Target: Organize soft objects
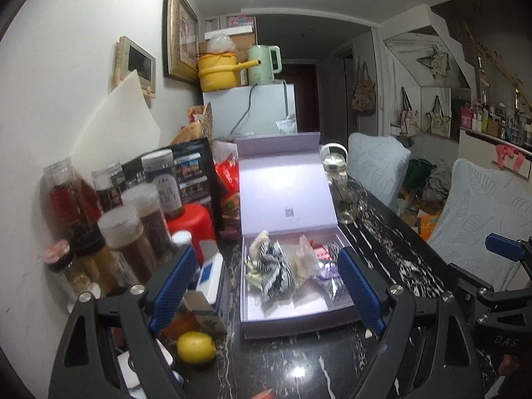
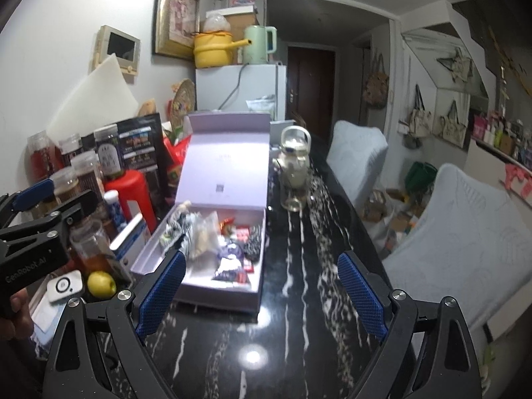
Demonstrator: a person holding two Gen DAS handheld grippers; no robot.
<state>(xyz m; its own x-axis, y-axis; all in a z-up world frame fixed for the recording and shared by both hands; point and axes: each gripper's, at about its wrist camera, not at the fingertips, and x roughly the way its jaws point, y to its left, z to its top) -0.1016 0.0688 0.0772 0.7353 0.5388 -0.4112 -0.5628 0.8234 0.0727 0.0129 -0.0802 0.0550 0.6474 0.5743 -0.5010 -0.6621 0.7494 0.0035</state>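
Note:
An open lilac box (image 1: 282,320) lies on the black marbled table (image 1: 299,365), its lid standing up behind it. Inside are a black-and-white striped soft item (image 1: 274,267), a clear bag of beige pieces (image 1: 303,262) and a purple packet (image 1: 332,274). My left gripper (image 1: 267,287) is open just short of the box, its blue pads flanking it with nothing gripped. My right gripper (image 2: 262,289) is open over bare table, right of the box (image 2: 219,296). The left gripper (image 2: 56,198) also shows at the left edge of the right wrist view.
Spice jars (image 1: 133,229) and a red container (image 1: 194,222) crowd the table's left side by the wall. A lemon (image 1: 195,347) lies near the box's front left corner. A glass teapot (image 2: 294,156) stands behind the box. Pale-covered chairs (image 2: 459,242) line the right edge.

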